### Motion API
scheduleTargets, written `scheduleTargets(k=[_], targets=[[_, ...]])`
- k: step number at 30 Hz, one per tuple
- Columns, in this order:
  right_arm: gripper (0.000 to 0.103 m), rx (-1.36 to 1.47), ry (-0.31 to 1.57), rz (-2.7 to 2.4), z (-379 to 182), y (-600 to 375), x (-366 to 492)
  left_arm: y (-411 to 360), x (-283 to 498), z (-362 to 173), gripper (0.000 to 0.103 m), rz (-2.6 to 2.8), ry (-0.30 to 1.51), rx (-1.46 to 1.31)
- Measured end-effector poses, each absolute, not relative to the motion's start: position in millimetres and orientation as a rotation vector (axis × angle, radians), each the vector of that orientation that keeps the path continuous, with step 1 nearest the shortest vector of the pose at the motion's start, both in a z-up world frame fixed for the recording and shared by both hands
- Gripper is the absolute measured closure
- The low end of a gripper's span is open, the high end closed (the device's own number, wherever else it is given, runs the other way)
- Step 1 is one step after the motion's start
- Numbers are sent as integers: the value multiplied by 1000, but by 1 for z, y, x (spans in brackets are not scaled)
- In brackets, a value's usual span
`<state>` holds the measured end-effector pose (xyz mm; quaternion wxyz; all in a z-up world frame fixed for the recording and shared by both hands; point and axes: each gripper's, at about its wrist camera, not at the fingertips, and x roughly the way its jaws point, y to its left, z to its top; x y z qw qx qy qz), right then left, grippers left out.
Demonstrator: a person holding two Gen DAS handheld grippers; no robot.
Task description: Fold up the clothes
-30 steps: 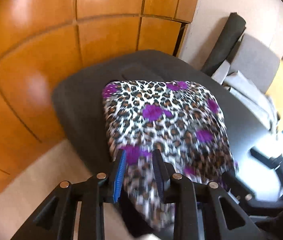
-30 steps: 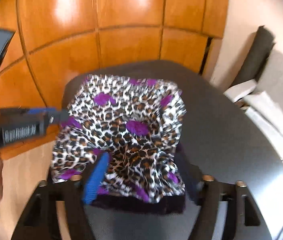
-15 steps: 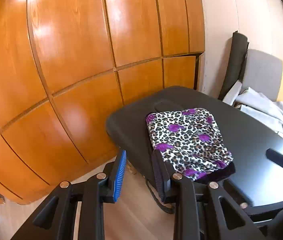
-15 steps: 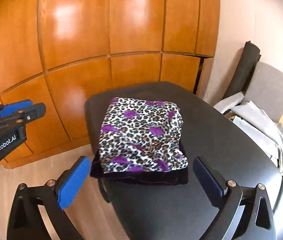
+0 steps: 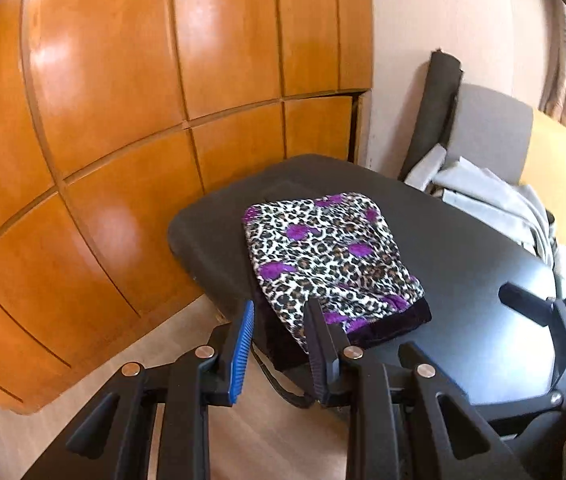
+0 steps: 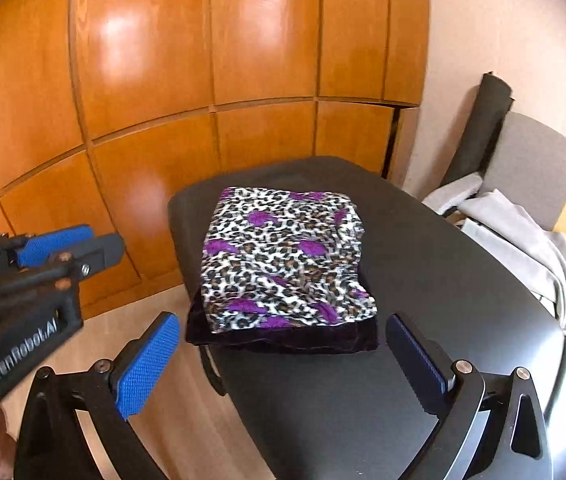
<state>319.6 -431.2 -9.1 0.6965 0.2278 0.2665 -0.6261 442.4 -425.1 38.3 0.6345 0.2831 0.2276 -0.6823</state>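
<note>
From my left wrist, my left tool [image 5: 279, 332] hangs above the counter's [image 5: 463, 248] near edge, fingers parted a little with nothing between them; the folded leopard-print garment [image 5: 331, 256] lies on the counter just beyond. From my right wrist, my right tool [image 6: 283, 344] gapes fully, empty, short of the garment [image 6: 283, 256], which overhangs the counter's [image 6: 423, 248] left edge.

Both cameras look forward and down from behind their own fingers, set back from the table [image 5: 463, 280]. Both views share the folded garment [image 6: 283, 260], wooden panels [image 6: 143, 100] and chair [image 5: 491, 132].
</note>
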Motion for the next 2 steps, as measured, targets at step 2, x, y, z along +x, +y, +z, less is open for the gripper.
scheduleTargets(k=[2], targets=[[0, 522, 585, -1409, -10, -429, 312, -424, 435, 36, 77, -1579, 519, 671]])
